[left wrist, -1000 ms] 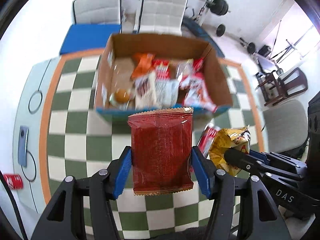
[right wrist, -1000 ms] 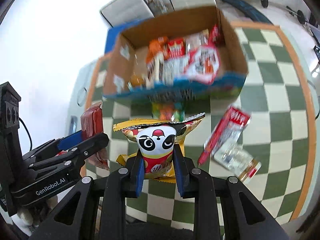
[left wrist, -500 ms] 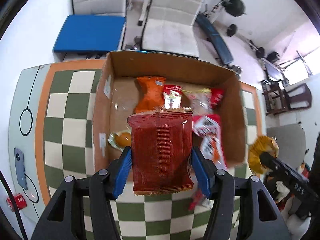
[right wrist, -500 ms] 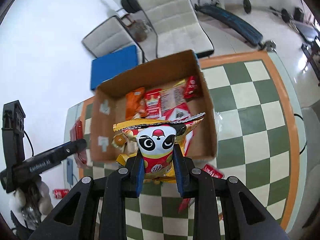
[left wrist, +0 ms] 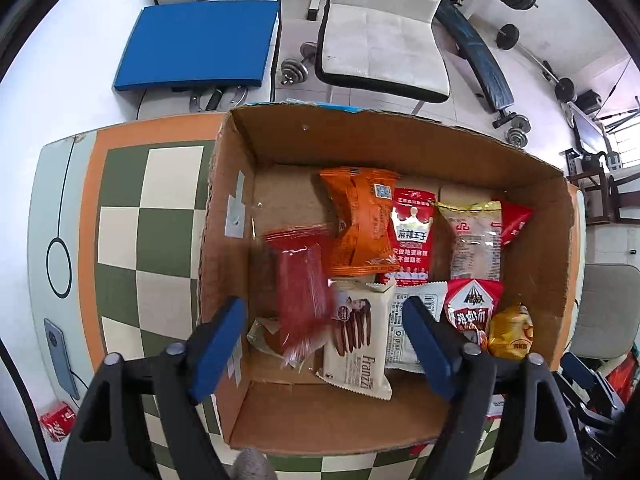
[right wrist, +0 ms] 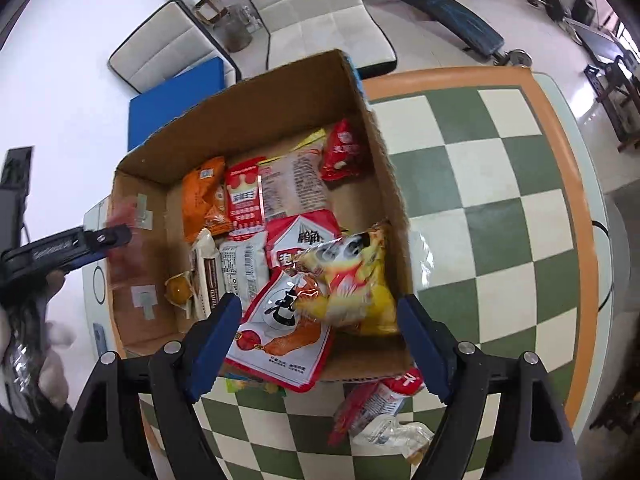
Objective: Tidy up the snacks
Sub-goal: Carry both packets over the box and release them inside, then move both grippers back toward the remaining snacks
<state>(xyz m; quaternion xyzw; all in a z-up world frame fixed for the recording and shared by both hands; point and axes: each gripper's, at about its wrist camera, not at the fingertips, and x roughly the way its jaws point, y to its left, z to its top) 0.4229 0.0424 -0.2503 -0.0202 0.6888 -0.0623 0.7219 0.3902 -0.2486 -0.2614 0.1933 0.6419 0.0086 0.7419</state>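
Observation:
A cardboard box [left wrist: 536,248] [right wrist: 384,184] on the checkered table holds several snack packs. My left gripper [left wrist: 320,344] is open above the box's near-left part. A dark red packet [left wrist: 302,288], blurred, is loose below it and drops into the box. My right gripper [right wrist: 318,338] is open above the box's near-right corner. The yellow panda snack bag [right wrist: 352,276], blurred, is loose between its jaws and falls onto a red-and-white pack [right wrist: 288,332]. The left gripper also shows at the left of the right wrist view [right wrist: 92,242].
Loose snack packs [right wrist: 380,412] lie on the table in front of the box. A phone [left wrist: 60,356] and a red can [left wrist: 58,426] sit at the table's left edge. White chairs [left wrist: 380,28] and a blue pad [left wrist: 200,44] stand beyond the table.
Both grippers moved over the box and opened. The dark red packet left the left gripper and the yellow panda bag left the right gripper; both are falling into the box.

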